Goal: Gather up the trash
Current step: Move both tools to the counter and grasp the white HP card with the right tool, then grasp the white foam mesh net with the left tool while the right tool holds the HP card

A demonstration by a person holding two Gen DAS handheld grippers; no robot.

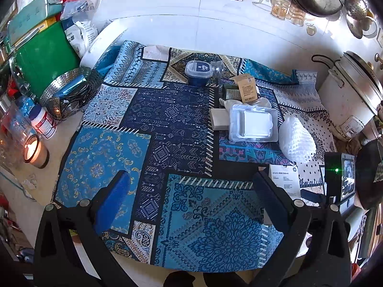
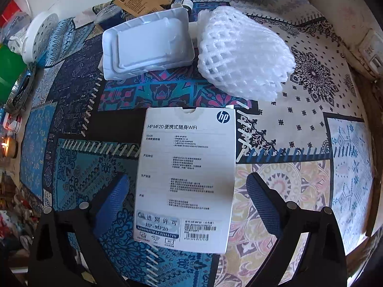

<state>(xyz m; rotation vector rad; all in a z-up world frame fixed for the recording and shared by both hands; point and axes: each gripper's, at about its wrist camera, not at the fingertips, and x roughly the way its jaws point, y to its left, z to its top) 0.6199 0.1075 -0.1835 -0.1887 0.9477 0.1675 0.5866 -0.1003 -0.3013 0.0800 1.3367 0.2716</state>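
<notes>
Trash lies on a blue patterned cloth point(image 1: 153, 129). A flat white HP box point(image 2: 186, 174) lies between the open fingers of my right gripper point(image 2: 186, 191), which hovers just over it. Beyond it lie a white plastic tray point(image 2: 148, 45) and a white foam net point(image 2: 241, 52). In the left wrist view the tray point(image 1: 253, 124), the foam net point(image 1: 296, 138), a brown card box point(image 1: 247, 87), a dark bottle point(image 1: 229, 92) and a blue lidded tub point(image 1: 198, 71) lie further back. My left gripper point(image 1: 191, 186) is open and empty over bare cloth. The HP box point(image 1: 284, 179) lies to its right.
A lit candle point(image 1: 34, 150), a white jar point(image 1: 43, 120), a steel steamer basket point(image 1: 69, 91) and a green box point(image 1: 45, 57) stand at the left edge. A white cooker point(image 1: 349, 95) stands at the right. The right gripper's body point(image 1: 340, 179) shows at the right.
</notes>
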